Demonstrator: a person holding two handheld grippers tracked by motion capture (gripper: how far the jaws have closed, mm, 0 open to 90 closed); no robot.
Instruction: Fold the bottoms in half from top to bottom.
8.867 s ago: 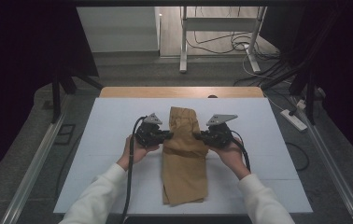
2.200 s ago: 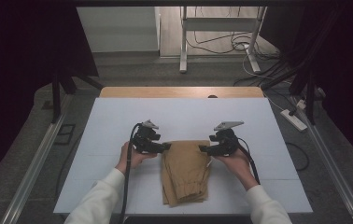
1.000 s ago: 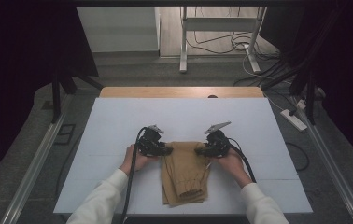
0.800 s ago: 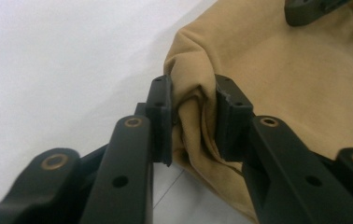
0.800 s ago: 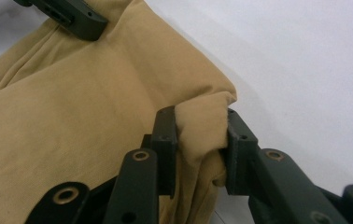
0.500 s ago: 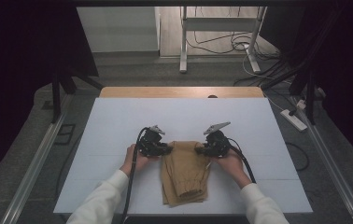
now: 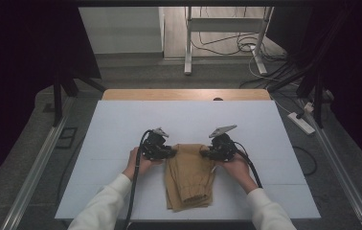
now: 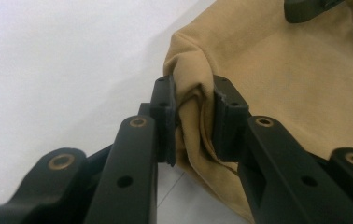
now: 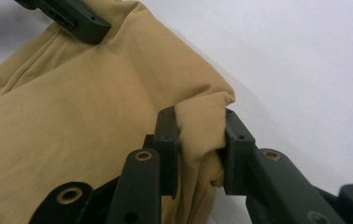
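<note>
Tan folded trousers (image 7: 191,175) lie on the white table top (image 7: 121,124), near its front edge. My left gripper (image 7: 171,153) is shut on the fold's far left corner, and a bunched ridge of tan cloth (image 8: 282,70) is pinched between its pads (image 8: 165,112). My right gripper (image 7: 205,153) is shut on the far right corner, with a thick pleat of cloth (image 9: 72,93) squeezed between its pads (image 9: 233,140). Both pairs of jaws have just been closing on the cloth. Each gripper view shows the other gripper's jaw at its top edge.
A wooden strip (image 7: 184,94) runs along the table's far edge. Metal rails (image 7: 35,167) flank the table on both sides. A white power strip (image 7: 302,123) and cables lie on the floor at the right. A desk frame (image 7: 227,28) stands behind.
The trousers, once stretched long up the table, are now folded in half toward the person. Over the last second both hands stayed put at the fold's far corners.
</note>
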